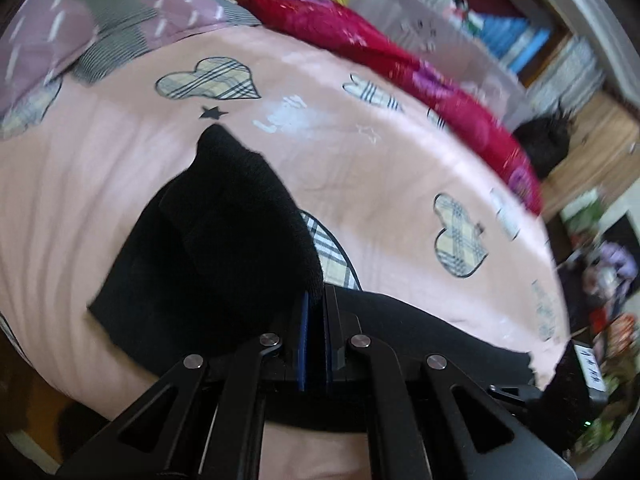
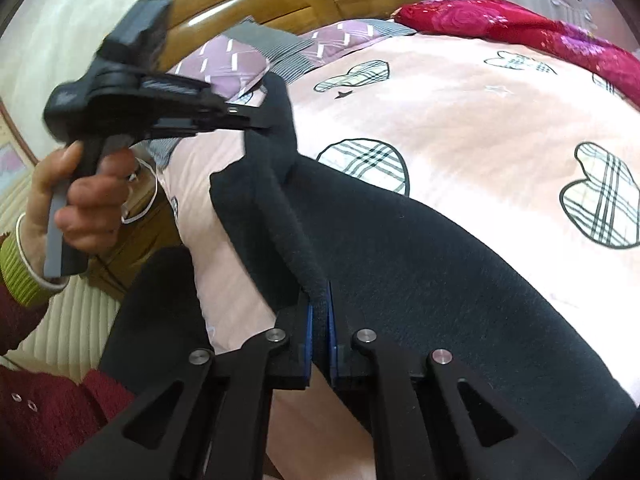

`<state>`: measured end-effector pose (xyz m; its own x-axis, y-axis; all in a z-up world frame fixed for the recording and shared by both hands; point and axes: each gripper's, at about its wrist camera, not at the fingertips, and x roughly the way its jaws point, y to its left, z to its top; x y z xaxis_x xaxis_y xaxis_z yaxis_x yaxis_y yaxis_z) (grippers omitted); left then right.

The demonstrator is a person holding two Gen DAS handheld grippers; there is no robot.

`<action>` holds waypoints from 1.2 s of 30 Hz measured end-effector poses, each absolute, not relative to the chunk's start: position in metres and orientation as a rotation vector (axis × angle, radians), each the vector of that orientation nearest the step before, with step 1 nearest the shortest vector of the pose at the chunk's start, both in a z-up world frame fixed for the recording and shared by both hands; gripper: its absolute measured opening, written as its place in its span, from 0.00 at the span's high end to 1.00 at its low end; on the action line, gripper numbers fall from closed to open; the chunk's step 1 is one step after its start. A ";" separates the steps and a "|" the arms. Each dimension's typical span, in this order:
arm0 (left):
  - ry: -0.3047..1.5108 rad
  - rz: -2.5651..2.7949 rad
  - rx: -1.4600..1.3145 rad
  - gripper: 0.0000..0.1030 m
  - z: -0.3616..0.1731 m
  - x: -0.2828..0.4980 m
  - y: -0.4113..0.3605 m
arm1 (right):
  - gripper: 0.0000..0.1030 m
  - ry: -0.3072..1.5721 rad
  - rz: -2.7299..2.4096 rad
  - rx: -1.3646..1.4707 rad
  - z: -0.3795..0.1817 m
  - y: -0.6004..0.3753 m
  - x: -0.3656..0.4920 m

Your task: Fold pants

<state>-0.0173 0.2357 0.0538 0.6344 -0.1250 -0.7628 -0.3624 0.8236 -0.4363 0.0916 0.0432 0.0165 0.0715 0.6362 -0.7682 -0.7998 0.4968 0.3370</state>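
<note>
Both tongs, left (image 1: 315,308) and right (image 2: 319,320), are clamped on one edge of the black pants (image 2: 420,264), lifted over the pink bed (image 2: 460,120) mid-fold; next, I'd judge, carry that edge across and lay it flat.

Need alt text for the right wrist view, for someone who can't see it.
The right hand-held gripper is shut on the edge of black pants lifted above a pink bedspread printed with plaid hearts. Upper left, the left hand-held gripper, held in the person's hand, grips the same edge farther along.
</note>
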 end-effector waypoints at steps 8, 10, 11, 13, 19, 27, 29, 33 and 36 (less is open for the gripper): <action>0.842 0.139 -0.750 0.96 0.015 -0.063 0.257 | 0.93 1.025 1.071 -0.361 0.009 0.064 0.078; 0.840 0.140 -0.765 0.96 0.005 -0.066 0.258 | 0.93 1.026 1.064 -0.392 0.007 0.069 0.075; 0.839 0.139 -0.772 0.96 0.001 -0.068 0.260 | 0.93 1.025 1.062 -0.410 0.006 0.071 0.074; 0.841 0.136 -0.793 0.96 -0.007 -0.073 0.263 | 0.93 1.019 1.063 -0.435 0.006 0.071 0.072; 0.854 0.136 -0.845 0.96 -0.028 -0.081 0.273 | 0.93 1.044 1.040 -0.459 0.000 0.072 0.067; 0.882 0.138 -0.840 0.89 -0.036 -0.090 0.278 | 0.89 1.048 1.018 -0.523 -0.002 0.080 0.062; 0.884 0.158 -0.828 0.87 -0.034 -0.093 0.279 | 0.83 1.053 1.003 -0.532 -0.002 0.080 0.063; 0.885 0.188 -0.814 0.67 -0.026 -0.101 0.284 | 0.60 1.060 0.999 -0.508 0.004 0.076 0.064; 0.870 0.218 -0.841 0.51 -0.023 -0.108 0.294 | 0.59 1.061 1.016 -0.440 0.015 0.068 0.066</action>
<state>-0.1083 0.2942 -0.0230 0.6458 -0.1548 -0.7476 -0.4893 0.6678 -0.5609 0.0658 0.0684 0.0154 0.1170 0.4712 -0.8742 -0.8531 0.4984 0.1544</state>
